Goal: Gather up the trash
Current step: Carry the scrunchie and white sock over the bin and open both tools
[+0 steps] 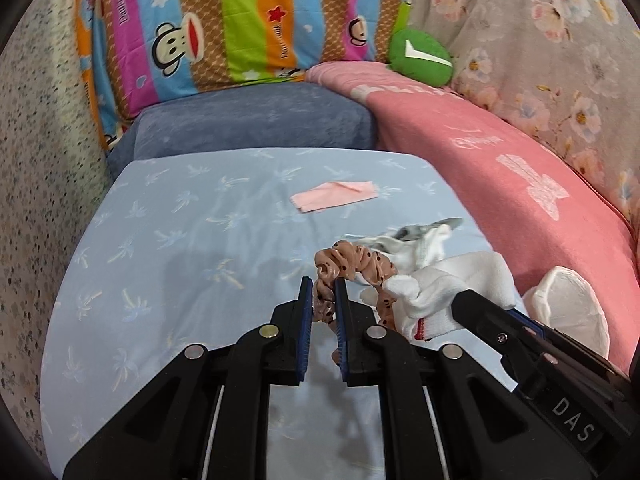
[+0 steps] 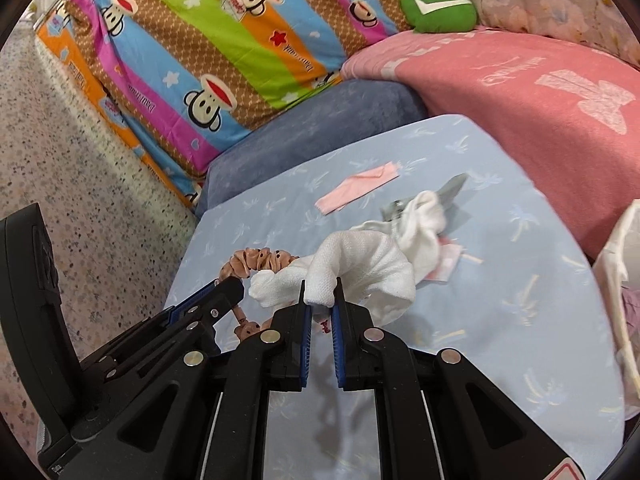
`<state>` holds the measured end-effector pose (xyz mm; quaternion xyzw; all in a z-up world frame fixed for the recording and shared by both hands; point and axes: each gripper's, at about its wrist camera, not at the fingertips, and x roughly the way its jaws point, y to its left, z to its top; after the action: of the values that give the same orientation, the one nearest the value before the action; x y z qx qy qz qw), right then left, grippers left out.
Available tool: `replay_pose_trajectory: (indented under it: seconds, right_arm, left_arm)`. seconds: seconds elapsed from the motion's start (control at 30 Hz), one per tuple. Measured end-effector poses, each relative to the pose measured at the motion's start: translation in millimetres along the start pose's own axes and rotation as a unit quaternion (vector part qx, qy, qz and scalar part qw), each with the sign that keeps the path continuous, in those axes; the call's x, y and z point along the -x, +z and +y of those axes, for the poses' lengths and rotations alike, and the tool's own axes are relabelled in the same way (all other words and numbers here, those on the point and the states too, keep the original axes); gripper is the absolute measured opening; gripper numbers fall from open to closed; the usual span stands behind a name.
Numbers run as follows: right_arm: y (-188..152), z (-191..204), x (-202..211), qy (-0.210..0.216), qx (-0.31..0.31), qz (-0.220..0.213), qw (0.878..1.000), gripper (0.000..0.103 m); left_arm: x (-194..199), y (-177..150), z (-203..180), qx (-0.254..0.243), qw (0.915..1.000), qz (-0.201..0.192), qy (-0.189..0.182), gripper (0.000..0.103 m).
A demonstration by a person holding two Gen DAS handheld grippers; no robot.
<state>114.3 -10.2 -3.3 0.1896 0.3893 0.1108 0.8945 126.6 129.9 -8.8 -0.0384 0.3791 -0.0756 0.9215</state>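
My left gripper (image 1: pixel 323 282) is shut on a tan dotted scrunchie (image 1: pixel 352 266), held above the light blue sheet (image 1: pixel 180 240). My right gripper (image 2: pixel 320 294) is shut on a white sock (image 2: pixel 360 264), right next to the scrunchie (image 2: pixel 260 260). The right gripper also shows in the left wrist view (image 1: pixel 460 298), holding the sock (image 1: pixel 452 284). A pink paper scrap (image 1: pixel 334 196) lies flat further back; it also shows in the right wrist view (image 2: pixel 358 188). A second white sock with a grey piece (image 2: pixel 424 216) lies behind, over a small pink-white wrapper (image 2: pixel 446 266).
A white bag (image 1: pixel 572 312) stands at the right edge, also in the right wrist view (image 2: pixel 618 280). A pink blanket (image 1: pixel 500 168), a blue cushion (image 1: pixel 256 120), a striped monkey pillow (image 1: pixel 240 20) and a green cushion (image 1: pixel 420 56) border the sheet. Speckled floor (image 2: pixel 80 160) lies to the left.
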Motion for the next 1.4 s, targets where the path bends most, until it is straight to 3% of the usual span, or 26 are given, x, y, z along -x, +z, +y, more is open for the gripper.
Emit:
replay_pose_trajectory:
  seconds: [0.6,0.9,1.4]
  right_arm:
    - [-6,-112,90,-0.036,-0.063,-0.068,0.995,0.009]
    - [-11,-171,126,-0.064,-0.103,-0.094,0.988,0.009]
    - [-23,-238,165,-0.103,-0.151,-0.118,0.976,0.009]
  left_arm:
    - [11,-4,-121,-0.084,0.9951,-0.007,-0.052,0.011]
    - [9,-13,-186,-0.134,0.9872,0.001,-0.087,0.011]
    - [2,-25,-259,-0.187,0.9738,0.018,-0.128,0.013]
